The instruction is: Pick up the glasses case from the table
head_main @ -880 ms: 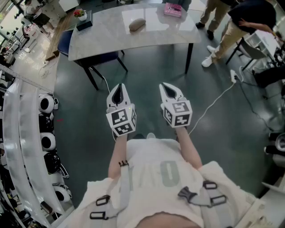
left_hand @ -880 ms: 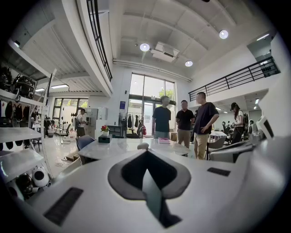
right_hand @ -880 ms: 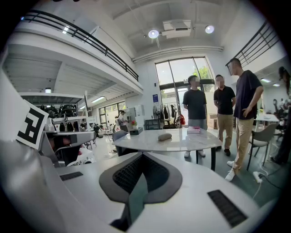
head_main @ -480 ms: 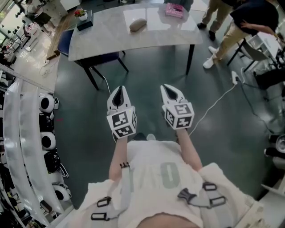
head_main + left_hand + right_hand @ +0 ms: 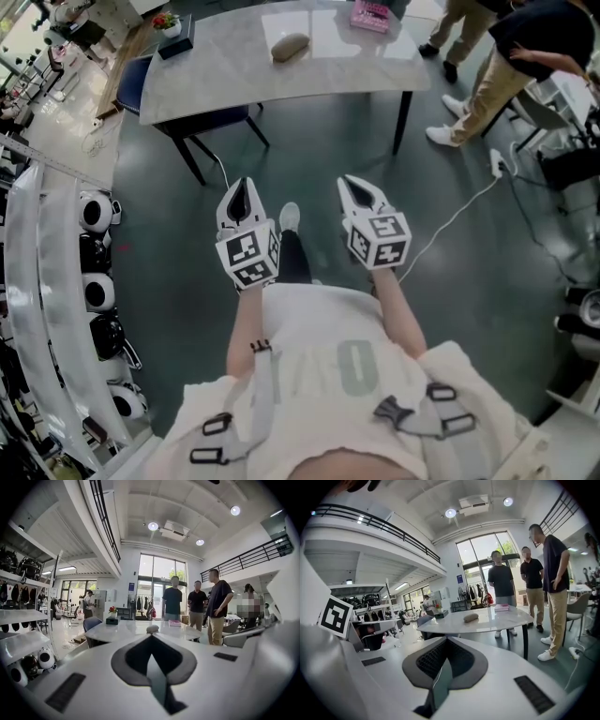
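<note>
The glasses case is a brownish oval pod lying on the pale marble table, far ahead of me. It also shows small in the left gripper view, glasses case, and in the right gripper view, glasses case. My left gripper and right gripper hang side by side over the dark floor, well short of the table. Both point toward it, shut and holding nothing. Seen along the jaws, the left gripper and right gripper have their pads meeting.
A pink book and a black box with flowers sit on the table. A blue chair stands at its left end. People stand to the right. A white cable crosses the floor. Shelves with helmets line the left.
A leg and white shoe have swung forward between the grippers. The left gripper has shifted slightly up and left; the right one has barely moved.
</note>
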